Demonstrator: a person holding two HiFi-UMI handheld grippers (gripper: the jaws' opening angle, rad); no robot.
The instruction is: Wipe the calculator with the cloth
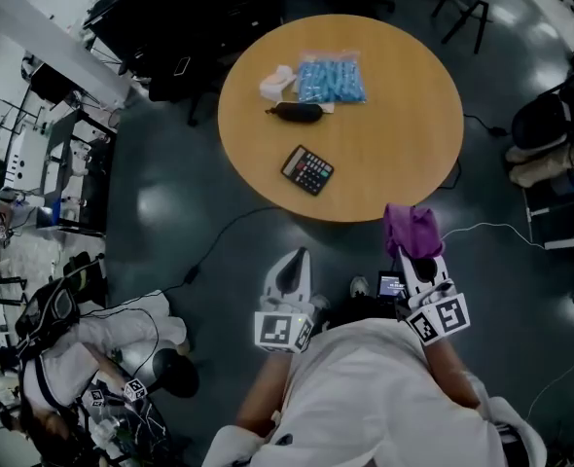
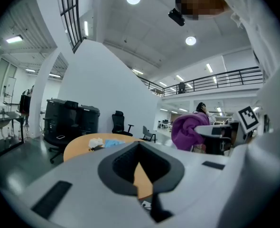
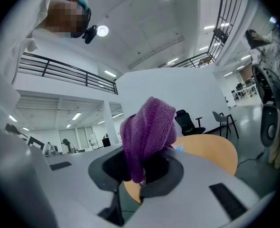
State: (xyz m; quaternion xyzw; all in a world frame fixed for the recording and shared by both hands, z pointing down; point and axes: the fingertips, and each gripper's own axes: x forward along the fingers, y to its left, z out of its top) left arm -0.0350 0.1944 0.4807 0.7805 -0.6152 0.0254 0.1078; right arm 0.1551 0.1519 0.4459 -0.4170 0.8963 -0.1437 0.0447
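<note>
**A:** How do our fingers stand?

**B:** On our left gripper point(image 1: 296, 264) the fingers are pressed together on nothing. Our right gripper point(image 1: 418, 261) has its fingers pinched on the cloth point(image 1: 412, 230), a purple knit that bunches up and flops over their tips.

**A:** And the calculator point(image 1: 307, 170)?

**B:** It lies flat and askew on the round wooden bench point(image 1: 404, 125), straight ahead of our left fingers and well apart from them. It's black, with rows of small keys.

**A:** What do we see around it?

**B:** Beyond it, farther from our fingers, a dark oblong pouch point(image 1: 299, 113), a clear bag point(image 1: 330, 78) of blue pieces and a crumpled white wad point(image 1: 275, 83) sit close together. The bench's near edge curves between our fingers and the calculator, just ahead of the cloth. A thin cable point(image 1: 219, 239) snakes over the dark glossy floor point(image 1: 170, 212), left of our left fingers. Behind and to their left is a person point(image 1: 122, 343) in white.
</note>
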